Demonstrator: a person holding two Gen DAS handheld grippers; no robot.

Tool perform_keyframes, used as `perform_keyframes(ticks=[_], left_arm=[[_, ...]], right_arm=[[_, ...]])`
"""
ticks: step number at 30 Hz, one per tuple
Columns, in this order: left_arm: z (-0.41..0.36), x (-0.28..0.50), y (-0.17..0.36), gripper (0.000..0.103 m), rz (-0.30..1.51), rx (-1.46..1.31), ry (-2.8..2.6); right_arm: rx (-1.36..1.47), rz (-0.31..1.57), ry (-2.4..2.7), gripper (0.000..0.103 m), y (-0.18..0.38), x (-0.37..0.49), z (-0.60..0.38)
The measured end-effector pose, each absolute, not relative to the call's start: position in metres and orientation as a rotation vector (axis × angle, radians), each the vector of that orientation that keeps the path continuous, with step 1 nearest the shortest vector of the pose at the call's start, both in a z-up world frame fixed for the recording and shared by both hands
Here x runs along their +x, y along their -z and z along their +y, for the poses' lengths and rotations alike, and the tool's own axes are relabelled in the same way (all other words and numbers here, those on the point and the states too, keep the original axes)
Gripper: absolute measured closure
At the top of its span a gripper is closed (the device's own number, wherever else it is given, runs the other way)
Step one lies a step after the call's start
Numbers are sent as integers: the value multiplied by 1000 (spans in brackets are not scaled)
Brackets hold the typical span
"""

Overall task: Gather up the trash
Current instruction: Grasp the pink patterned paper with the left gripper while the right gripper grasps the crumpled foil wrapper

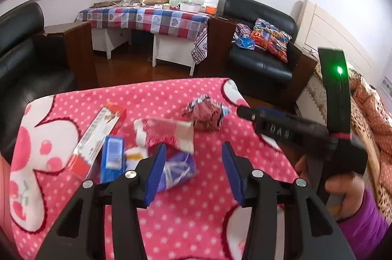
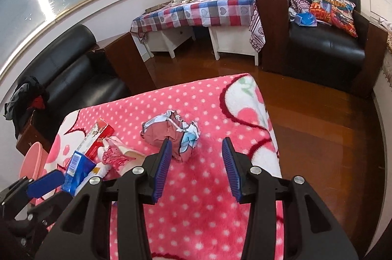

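Observation:
Trash lies on a pink polka-dot blanket (image 1: pixel 196 223). There is a crumpled paper ball (image 1: pixel 205 115) (image 2: pixel 171 135), a pink torn paper piece (image 1: pixel 169 135) (image 2: pixel 117 154), a red-and-white box (image 1: pixel 98 137) (image 2: pixel 98 140), a blue box (image 1: pixel 112 157) (image 2: pixel 78 169) and a purple plastic wrapper (image 1: pixel 178 169). My left gripper (image 1: pixel 193 162) hovers open above the blanket, with the purple wrapper lying under its left finger. My right gripper (image 2: pixel 196 162) (image 1: pixel 245 111) is open, and the paper ball sits just ahead of its left finger, outside the jaws. One blue pad (image 2: pixel 44 182) of the left gripper shows beside the blue box.
A hand in a purple sleeve (image 1: pixel 355 211) holds the right gripper. Black armchairs (image 2: pixel 323 46) (image 2: pixel 73 78) and a table with a checked cloth (image 2: pixel 196 12) stand beyond the wooden floor (image 2: pixel 318 125). A pink round object (image 2: pixel 31 157) is at the blanket's left edge.

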State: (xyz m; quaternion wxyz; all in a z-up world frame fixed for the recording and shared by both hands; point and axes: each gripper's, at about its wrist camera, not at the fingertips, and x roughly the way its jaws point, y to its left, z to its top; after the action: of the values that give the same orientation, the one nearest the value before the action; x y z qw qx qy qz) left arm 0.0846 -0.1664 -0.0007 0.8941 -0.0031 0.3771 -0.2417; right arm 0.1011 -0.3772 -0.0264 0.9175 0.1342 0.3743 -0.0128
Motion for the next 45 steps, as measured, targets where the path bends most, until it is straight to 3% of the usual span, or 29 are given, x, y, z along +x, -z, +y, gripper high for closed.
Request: perform_keyframes(ticks=[4, 9, 10, 12, 20, 23, 27, 32, 45], left_arm=[[-176, 110, 0, 59, 825, -60, 462], [-176, 153, 16, 69, 993, -193, 355], [-173, 161, 20, 71, 1023, -231, 338], [-169, 173, 26, 74, 1069, -296, 310], [-174, 203, 50, 74, 1238, -374, 201], [-175, 209, 58, 74, 1247, -400, 177], [-174, 211, 61, 91, 1242, -405, 185], [-178, 202, 45, 99, 1199, -399, 269], [-156, 159, 33, 99, 1114, -372, 341]], right_arm=[[299, 774, 6, 60, 31, 112, -382], [319, 776, -62, 59, 36, 122, -380], [316, 778, -71, 51, 36, 124, -379], [309, 778, -87, 47, 39, 126, -377], [301, 774, -105, 46, 44, 127, -379], [308, 762, -94, 46, 46, 125, -384], [287, 746, -106, 46, 48, 122, -383], [247, 745, -139, 46, 49, 120, -373], [342, 781, -186, 47, 61, 136, -380]])
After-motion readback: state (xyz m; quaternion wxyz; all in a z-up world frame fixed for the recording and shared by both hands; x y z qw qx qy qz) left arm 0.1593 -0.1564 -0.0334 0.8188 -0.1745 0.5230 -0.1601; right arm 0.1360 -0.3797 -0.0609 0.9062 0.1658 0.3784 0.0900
